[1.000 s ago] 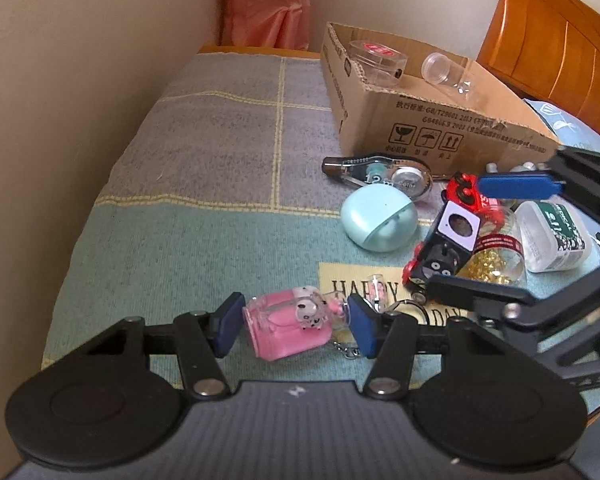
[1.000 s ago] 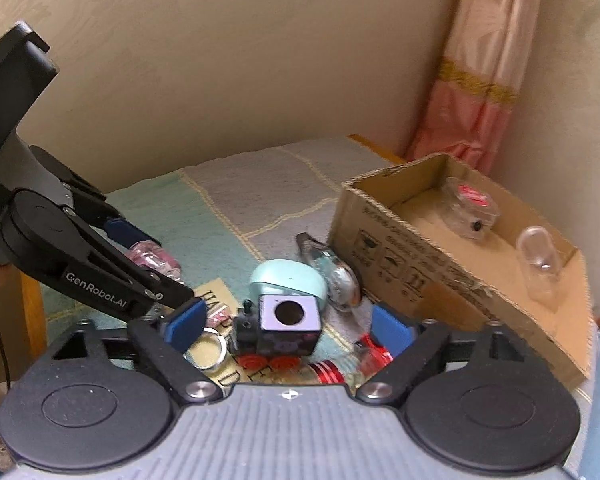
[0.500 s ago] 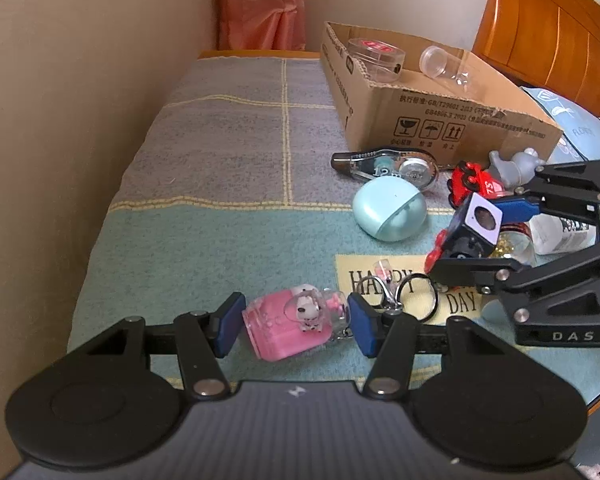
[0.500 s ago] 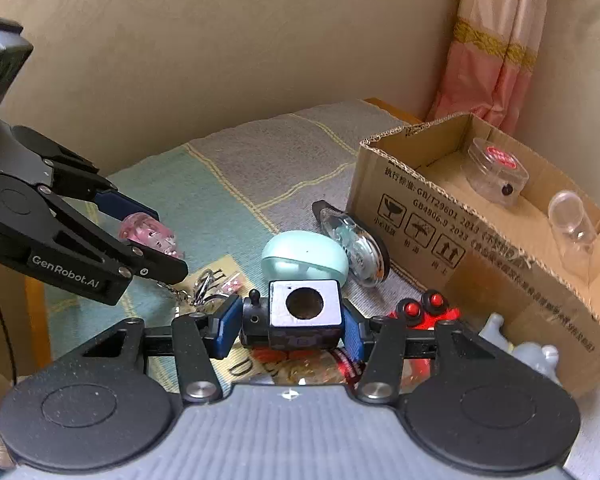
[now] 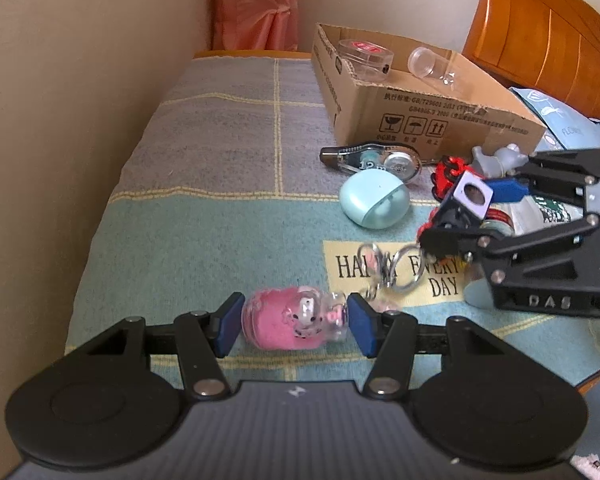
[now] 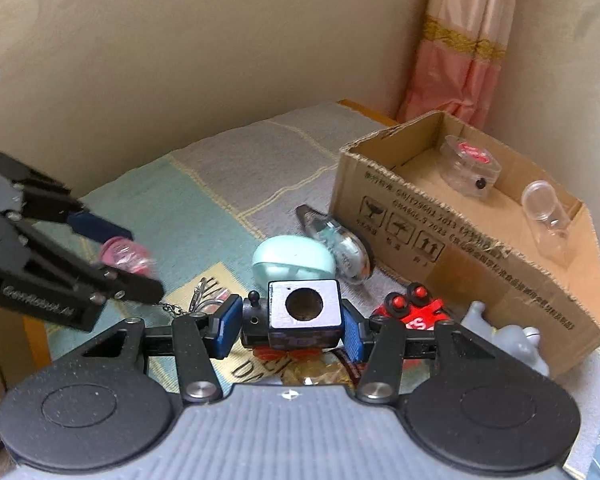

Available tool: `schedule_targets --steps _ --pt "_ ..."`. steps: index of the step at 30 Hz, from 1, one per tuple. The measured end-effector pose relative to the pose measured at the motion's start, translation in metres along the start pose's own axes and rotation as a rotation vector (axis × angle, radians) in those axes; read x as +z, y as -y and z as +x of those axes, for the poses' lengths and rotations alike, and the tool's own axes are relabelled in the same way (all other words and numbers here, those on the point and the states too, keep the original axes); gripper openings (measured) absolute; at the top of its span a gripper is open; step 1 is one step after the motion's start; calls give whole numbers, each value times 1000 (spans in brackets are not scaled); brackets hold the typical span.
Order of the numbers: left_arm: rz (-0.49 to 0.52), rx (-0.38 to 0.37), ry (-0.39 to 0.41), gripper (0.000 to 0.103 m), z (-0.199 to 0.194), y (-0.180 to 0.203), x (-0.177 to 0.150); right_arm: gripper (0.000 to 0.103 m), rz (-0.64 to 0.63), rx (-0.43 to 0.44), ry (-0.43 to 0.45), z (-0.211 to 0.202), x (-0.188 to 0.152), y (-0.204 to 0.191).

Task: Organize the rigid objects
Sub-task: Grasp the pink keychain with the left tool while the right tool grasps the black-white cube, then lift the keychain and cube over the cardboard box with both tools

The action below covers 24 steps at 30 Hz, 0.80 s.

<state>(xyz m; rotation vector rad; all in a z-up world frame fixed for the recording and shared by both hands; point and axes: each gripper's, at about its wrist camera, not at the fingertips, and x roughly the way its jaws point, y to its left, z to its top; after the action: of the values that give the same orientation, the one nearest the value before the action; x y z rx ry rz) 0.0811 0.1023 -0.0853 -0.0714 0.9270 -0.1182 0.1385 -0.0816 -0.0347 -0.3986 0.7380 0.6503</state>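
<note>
— What does each gripper hold above the blanket (image 5: 220,216)?

— The left gripper (image 5: 293,326) has its fingers clamped on a pink keychain bottle (image 5: 290,322), its rings dangling. The right gripper (image 6: 288,326) has its fingers closed on a black toy train (image 6: 296,316), lifted beside the mint case (image 6: 292,258), near the cardboard box (image 6: 460,240).

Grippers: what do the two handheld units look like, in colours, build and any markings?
Both are matte black plastic linkage grippers with silver pivot screws, two round black discs at the base and blue pads on the fingers. The left gripper carries white "GenRobot.AI" lettering on its side, seen from the right wrist view. The right gripper shows raised "DAS" lettering in the left wrist view. No cables or sleeves visible.
</note>
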Motion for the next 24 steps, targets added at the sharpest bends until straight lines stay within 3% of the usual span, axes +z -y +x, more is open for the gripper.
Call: schedule_targets --steps 14,16,18,20,24 --pt "22 -98 9 55 -10 10 0 56 66 -64 -3 -14 1 10" --pt "43 -39 13 55 -13 10 1 56 67 -110 3 -18 2 12" --pt "17 -57 3 55 -16 1 5 56 66 -225 3 -20 2 21" --pt "-8 -92 -3 55 -18 -5 12 56 163 -155 4 -29 4 45" --pt "78 -57 16 55 -25 3 24 56 130 -211 19 -43 12 58"
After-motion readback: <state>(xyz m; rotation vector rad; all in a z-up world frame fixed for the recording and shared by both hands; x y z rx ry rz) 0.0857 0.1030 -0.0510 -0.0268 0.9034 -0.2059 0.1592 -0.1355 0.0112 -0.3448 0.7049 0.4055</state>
